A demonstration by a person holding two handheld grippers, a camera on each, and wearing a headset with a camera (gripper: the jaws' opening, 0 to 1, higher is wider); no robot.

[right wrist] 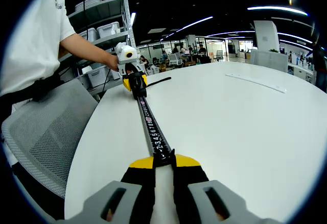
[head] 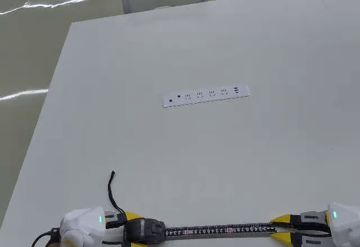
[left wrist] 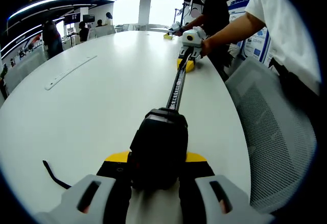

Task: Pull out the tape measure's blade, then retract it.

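Note:
A black tape measure case (head: 144, 230) rests near the table's front edge, and my left gripper (head: 130, 228) is shut on it; the same case (left wrist: 159, 147) sits between the yellow-tipped jaws in the left gripper view. Its dark numbered blade (head: 219, 230) runs out to the right, flat along the tabletop. My right gripper (head: 279, 228) is shut on the blade's end (right wrist: 164, 156). The blade (right wrist: 149, 124) stretches away to the case (right wrist: 138, 81) in the right gripper view. A black wrist strap (head: 113, 191) trails from the case across the table.
A white power strip (head: 206, 95) lies in the middle of the white table (head: 191, 146). The table's left edge drops to a glossy floor. A grey mesh chair (left wrist: 278, 132) stands close behind the front edge. A person's arm holds each gripper.

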